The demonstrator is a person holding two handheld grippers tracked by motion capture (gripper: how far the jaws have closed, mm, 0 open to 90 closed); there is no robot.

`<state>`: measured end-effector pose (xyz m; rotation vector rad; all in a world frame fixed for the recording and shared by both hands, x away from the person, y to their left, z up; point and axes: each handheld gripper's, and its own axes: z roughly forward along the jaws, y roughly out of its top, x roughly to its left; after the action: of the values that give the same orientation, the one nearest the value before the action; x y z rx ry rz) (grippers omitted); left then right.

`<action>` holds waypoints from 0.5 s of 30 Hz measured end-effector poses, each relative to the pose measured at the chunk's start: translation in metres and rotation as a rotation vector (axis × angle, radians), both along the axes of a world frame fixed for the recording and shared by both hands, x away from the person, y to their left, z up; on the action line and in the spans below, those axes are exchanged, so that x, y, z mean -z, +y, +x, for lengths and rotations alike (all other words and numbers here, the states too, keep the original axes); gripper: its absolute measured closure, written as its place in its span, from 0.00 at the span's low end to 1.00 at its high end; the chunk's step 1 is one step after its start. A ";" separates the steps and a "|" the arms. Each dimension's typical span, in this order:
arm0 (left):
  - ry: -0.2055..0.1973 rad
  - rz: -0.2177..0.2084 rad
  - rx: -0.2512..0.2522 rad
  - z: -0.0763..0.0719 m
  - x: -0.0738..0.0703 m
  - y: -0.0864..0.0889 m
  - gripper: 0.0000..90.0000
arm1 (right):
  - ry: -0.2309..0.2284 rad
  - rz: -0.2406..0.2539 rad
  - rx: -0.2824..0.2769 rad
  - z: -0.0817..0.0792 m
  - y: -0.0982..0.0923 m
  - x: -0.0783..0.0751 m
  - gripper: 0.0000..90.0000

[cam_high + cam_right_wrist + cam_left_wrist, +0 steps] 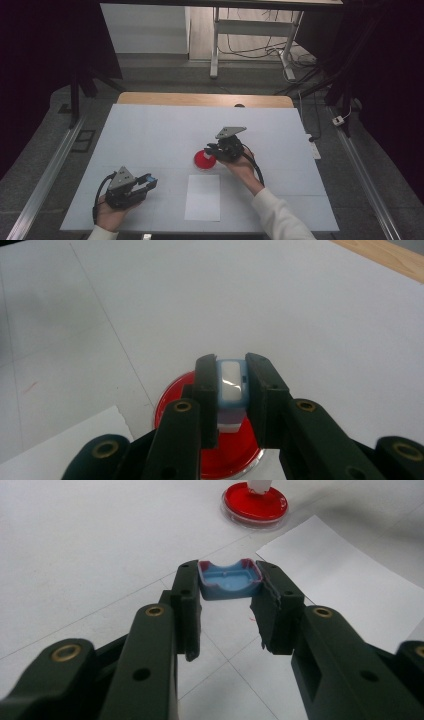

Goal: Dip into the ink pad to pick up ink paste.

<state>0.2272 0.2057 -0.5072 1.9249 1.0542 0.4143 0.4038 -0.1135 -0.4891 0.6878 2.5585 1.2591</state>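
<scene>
Table: your table (150, 130) was white, with a wooden edge along its far side.
Left gripper: your left gripper (148, 181) lay low near the table's near left corner, a blue piece (148, 178) clamped at its tips, pointing right.
Right gripper: your right gripper (212, 149) sat near the middle, its tips over the red dish (203, 160); what they held was too small to tell.
Dish: it stood on the table, just beyond the paper (202, 197).
Paper: a white sheet lay near the front edge, between your two hands.
Plates: a grey three-cornered plate topped each gripper.
Background: grey floor, desk legs and cables lay beyond the table.
</scene>
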 end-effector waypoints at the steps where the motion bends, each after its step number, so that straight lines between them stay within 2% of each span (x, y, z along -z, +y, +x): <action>1: 0.000 0.000 0.000 0.000 0.000 0.000 0.72 | -0.004 -0.007 -0.003 0.000 0.001 0.001 0.84; 4: -0.002 0.001 -0.001 0.000 0.000 0.000 0.72 | -0.013 -0.031 -0.006 0.000 0.003 0.003 0.84; 15: -0.006 0.007 0.000 0.000 0.000 -0.001 0.72 | -0.029 -0.039 -0.014 0.000 0.005 0.004 0.84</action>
<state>0.2267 0.2050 -0.5068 1.9291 1.0495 0.4242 0.4036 -0.1084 -0.4933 0.6403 2.5614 1.2112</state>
